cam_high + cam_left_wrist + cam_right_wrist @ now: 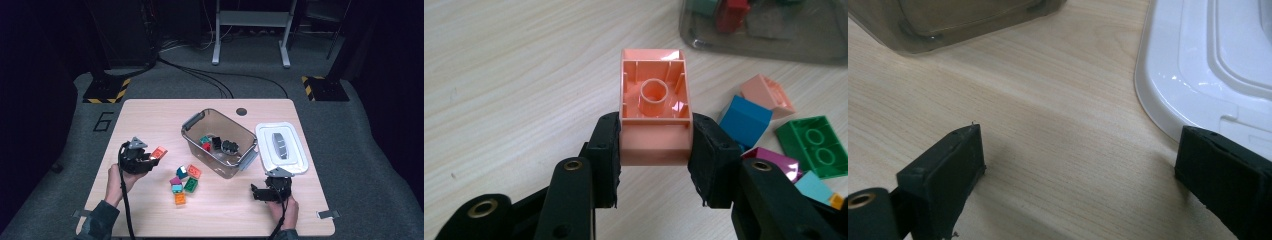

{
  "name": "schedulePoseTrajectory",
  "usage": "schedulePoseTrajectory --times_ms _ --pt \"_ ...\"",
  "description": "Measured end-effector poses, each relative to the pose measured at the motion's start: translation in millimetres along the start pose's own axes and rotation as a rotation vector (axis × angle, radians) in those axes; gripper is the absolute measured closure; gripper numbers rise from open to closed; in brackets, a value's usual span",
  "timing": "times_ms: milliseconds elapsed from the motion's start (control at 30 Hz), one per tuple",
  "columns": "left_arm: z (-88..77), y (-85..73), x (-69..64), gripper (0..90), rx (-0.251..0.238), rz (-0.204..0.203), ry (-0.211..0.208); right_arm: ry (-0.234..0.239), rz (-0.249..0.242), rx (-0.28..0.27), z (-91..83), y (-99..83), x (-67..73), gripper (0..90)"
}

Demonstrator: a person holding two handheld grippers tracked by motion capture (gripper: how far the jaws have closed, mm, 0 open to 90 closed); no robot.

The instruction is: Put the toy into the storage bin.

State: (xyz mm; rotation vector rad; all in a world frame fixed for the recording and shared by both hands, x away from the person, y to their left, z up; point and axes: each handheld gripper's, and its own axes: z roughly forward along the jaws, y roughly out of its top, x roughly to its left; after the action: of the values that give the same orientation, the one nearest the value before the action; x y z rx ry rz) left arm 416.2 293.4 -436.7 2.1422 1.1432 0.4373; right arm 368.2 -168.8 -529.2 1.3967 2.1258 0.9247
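The only readable sign is a big dark number "6" (102, 121), marked on the grey floor carpet (60, 130) beside the table's left corner.

The orange brick (654, 112) is tipped, its hollow underside facing the camera. It hangs above the table (514, 75), clamped at both sides.

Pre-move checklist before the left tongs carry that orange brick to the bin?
1. Grip: left tongs shut on the orange brick, pads on both sides: ok.
2. Brick off the table: ok.
3. Bin open, lid lying beside it: ok.
4. Room in the bin: a few bricks inside, space left: ok.
5. Right tongs open, apart from the bin, out of the path: ok.
6. Loose bricks lie between brick and bin; height to pass over them: cannot tell.
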Motion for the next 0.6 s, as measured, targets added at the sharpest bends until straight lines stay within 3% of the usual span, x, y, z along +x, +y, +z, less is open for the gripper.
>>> schedulePoseTrajectory --times_ms 367,600 --pt "-16.8 37.1 0.5 58.7 -0.006 0.047 -0.012 0.001 0.0 0.001 -0.1 -0.1 0.0 4.7" --pt "-24.7 68.4 -2.7 58.7 -0.017 0.082 -0.018 0.001 0.001 0.001 -0.1 -0.1 0.0 4.7"
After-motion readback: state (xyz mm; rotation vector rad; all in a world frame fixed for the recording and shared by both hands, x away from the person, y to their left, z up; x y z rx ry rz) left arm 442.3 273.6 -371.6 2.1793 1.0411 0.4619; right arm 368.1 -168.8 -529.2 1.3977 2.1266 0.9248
